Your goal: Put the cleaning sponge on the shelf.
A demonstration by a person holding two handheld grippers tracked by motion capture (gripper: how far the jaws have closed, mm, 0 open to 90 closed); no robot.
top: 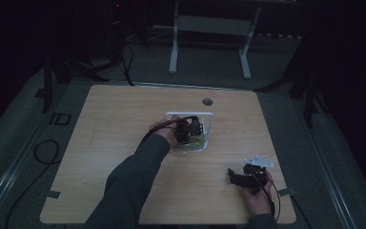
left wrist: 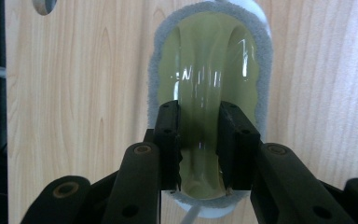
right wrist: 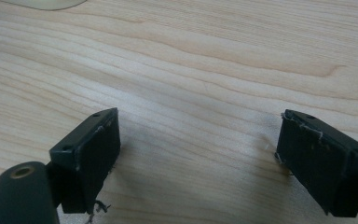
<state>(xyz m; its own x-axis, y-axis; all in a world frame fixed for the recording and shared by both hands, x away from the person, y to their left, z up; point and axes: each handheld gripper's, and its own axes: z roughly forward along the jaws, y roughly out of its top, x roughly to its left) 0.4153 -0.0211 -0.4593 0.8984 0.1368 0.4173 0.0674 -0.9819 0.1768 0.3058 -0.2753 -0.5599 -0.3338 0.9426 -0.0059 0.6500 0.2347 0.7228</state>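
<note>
The left gripper [left wrist: 199, 144] is clamped on a clear container [left wrist: 209, 79] at the table's [top: 124, 119] centre, right gripper [right wrist: 198, 158] idle and wide at 4 o'clock; a careful lift seems next.

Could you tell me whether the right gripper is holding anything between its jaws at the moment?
No, the right gripper has its jaws standing wide apart with just bare wooden table between them.

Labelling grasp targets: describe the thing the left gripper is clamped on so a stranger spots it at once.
On the light wooden table, look just past centre, below the small round grommet hole. There sits a clear rounded-rectangular container with a white rim. The left gripper is shut on a glassy, yellow-green curved piece inside it, ringed by a fuzzy grey edge.
</note>
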